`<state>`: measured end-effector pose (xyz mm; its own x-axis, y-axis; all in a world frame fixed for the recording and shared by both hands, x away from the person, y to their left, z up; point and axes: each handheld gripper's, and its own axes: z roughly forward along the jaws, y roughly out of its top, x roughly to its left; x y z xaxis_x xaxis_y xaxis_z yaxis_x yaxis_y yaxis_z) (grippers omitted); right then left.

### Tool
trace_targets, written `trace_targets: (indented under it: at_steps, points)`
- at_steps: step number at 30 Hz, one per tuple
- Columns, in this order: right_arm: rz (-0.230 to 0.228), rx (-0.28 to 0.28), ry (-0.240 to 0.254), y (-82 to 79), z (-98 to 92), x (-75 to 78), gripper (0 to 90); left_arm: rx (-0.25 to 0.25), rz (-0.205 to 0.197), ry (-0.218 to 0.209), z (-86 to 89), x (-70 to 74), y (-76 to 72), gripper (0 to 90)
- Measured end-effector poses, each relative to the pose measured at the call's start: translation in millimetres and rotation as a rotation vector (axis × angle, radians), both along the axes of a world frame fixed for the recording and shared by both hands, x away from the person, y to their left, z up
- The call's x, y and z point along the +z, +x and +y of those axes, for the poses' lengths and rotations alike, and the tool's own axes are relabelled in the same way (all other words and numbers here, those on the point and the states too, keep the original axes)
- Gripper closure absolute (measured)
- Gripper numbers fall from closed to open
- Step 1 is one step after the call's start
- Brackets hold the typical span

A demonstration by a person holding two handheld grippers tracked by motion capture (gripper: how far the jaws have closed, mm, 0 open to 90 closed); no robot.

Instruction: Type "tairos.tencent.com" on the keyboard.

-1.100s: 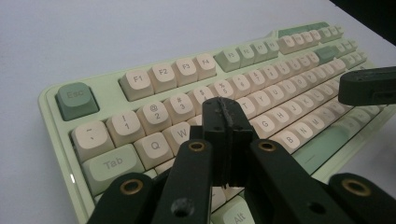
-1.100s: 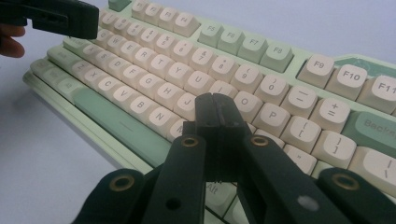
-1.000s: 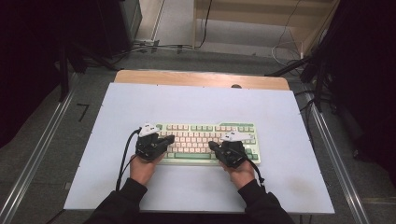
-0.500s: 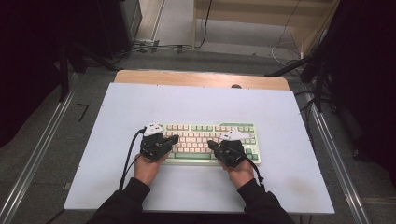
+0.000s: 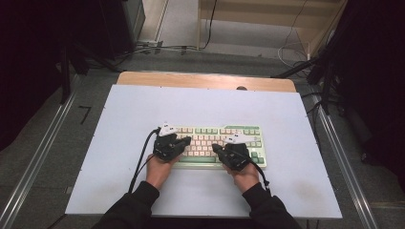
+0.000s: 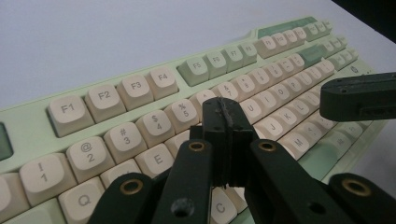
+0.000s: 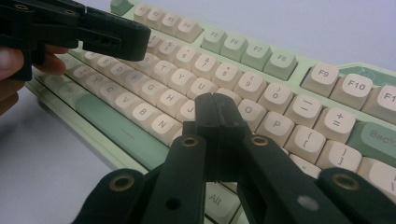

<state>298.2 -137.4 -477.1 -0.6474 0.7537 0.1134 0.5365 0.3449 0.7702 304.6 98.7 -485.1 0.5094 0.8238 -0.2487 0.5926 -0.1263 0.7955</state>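
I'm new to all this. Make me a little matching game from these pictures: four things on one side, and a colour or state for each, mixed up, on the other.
Things:
1. left tool
2. spacebar
3. letter keys
4. table top

Colour or state:
A. cream with dark lettering
B. pale bluish white, bare around the keyboard
C. black, jaws shut with nothing between them
D. plain green, no lettering

Pairs: 1-C, 2-D, 3-A, 4-B
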Motion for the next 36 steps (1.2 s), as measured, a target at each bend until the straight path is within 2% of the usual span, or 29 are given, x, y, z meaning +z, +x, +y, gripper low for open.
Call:
trace_targets:
  at_steps: [10, 21, 36]
  points:
    - [0.003, 0.001, 0.003, 0.8, 0.9, -0.7, 87.4, -0.005, 0.004, 0.013, -6.8, -3.3, 5.7, 90.0]
    - [0.001, -0.001, 0.006, 0.7, 0.2, 0.2, 87.4, -0.005, -0.001, 0.054, -14.0, -6.1, 8.8, 90.0]
    - [-0.001, 0.000, 0.007, 0.5, 0.3, 0.3, 87.4, 0.001, 0.009, 0.054, -13.3, -7.1, 10.0, 90.0]
